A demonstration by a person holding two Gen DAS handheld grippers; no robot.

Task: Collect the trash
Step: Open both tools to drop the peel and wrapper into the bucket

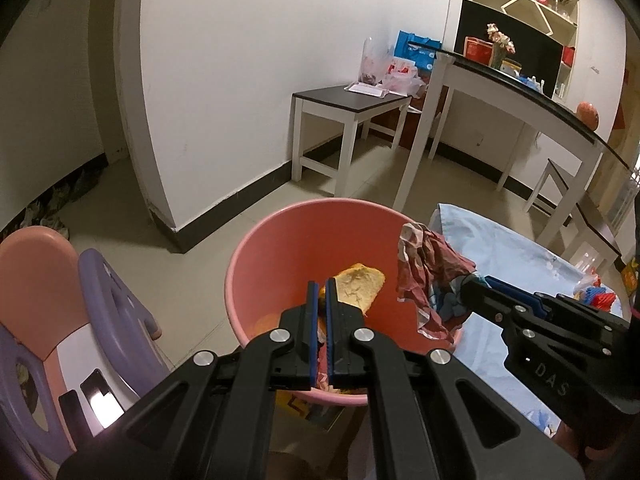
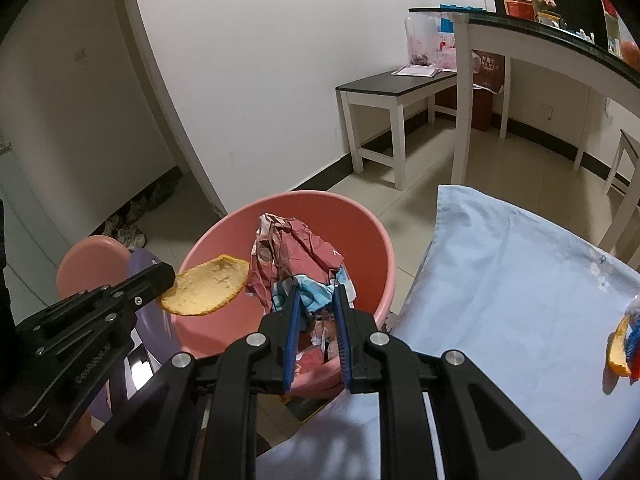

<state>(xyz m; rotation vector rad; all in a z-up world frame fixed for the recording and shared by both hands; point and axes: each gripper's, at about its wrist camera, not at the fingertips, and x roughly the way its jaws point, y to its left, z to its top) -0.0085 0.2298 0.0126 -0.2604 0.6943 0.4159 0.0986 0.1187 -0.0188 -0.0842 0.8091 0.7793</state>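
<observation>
Over the round pink plastic bucket [image 1: 280, 240], the left gripper [image 1: 319, 292] pinched a curved orange peel [image 2: 206, 290] and the right gripper [image 2: 316, 300] clamped a crumpled reddish printed wrapper [image 2: 288, 256]. Only the right view showed another peel [image 2: 618, 354] on the pale blue cloth [image 2: 500, 280].
</observation>
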